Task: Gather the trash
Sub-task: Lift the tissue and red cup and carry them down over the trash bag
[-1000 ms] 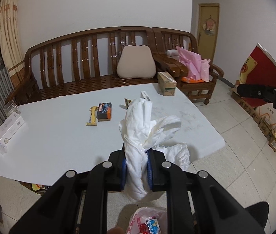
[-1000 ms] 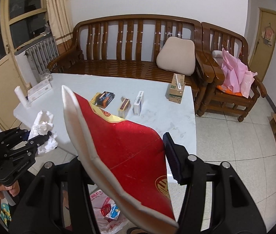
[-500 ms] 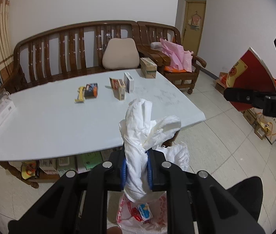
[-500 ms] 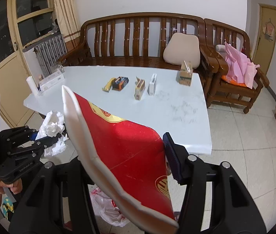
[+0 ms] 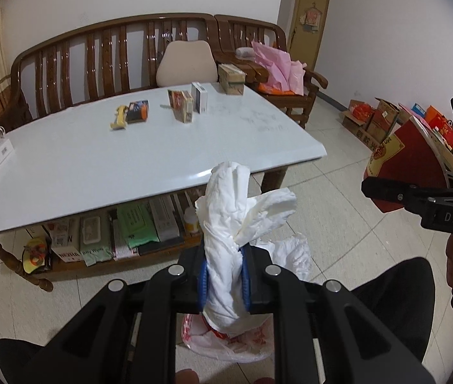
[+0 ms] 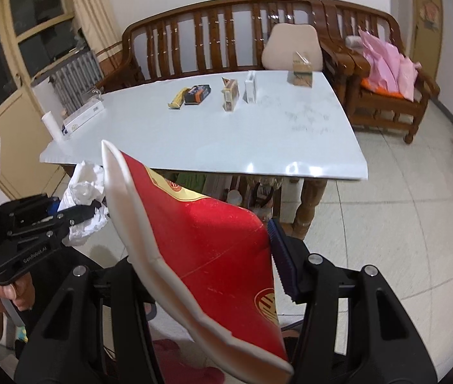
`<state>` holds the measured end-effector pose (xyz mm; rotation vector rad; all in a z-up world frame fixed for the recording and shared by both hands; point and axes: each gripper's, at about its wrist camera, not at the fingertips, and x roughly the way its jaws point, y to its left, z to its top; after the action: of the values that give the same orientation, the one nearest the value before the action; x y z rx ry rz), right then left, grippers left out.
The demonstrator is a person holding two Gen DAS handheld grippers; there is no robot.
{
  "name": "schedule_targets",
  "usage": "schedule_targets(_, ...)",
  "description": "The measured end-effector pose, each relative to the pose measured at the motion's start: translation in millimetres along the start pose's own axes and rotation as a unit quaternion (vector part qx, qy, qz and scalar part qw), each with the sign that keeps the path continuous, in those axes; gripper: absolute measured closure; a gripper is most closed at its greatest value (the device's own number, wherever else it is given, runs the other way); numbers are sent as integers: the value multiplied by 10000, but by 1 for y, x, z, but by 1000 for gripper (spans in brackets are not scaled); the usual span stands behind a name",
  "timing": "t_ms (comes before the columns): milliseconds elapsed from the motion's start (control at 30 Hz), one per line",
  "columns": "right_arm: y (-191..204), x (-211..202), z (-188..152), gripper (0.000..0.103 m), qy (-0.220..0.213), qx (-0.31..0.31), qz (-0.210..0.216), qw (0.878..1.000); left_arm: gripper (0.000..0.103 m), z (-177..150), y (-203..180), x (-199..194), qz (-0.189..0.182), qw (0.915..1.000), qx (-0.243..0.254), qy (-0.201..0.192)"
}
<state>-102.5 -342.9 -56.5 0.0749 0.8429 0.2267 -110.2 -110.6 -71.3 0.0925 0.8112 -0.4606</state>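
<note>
My left gripper (image 5: 224,280) is shut on a crumpled white tissue wad (image 5: 229,220) and holds it in the air in front of the table, above a red-and-white plastic trash bag (image 5: 229,342) on the floor. My right gripper (image 6: 207,256) is shut on a flattened red carton with a white inside (image 6: 200,243). The carton also shows in the left wrist view (image 5: 405,160), off to the right. The left gripper with the tissue shows in the right wrist view (image 6: 82,211), at the left.
A white-topped table (image 5: 98,160) holds several small boxes and packets (image 5: 183,105) and a carton (image 5: 231,78). Its lower shelf holds wipes packs (image 5: 136,227). A wooden bench (image 5: 114,51), an armchair with pink bags (image 5: 277,67) and floor boxes (image 5: 383,118) surround it.
Both grippers have pulled back and away from the table with their loads still held. The table now sits farther off, and the trash bag shows more fully below my left gripper.
</note>
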Motion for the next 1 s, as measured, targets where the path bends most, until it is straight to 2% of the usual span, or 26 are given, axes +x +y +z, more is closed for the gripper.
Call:
schedule_targets(233,6,3,-30,50,7,-145,-559,9983,87,-22,-4,9,-75,9998,43,194)
schedule_targets(367,15,12,-46,50,50,-168,-641,9978,87,-43,-3,25,-89,9991,-44,423)
schedule_targets(533,22,46,-69,50,318,-97,-660,9973,87,-72,-2,56,48,9968,-152,777)
schedule_targets(733,16,91,-99,50,734,129,-703,9947,86,-114,5,111,199,9881,-316,1492)
schedule_targets(1000,8,138,-127,50,1089,316,-982,9887,86,-149,16,158,568,9779,-417,1970)
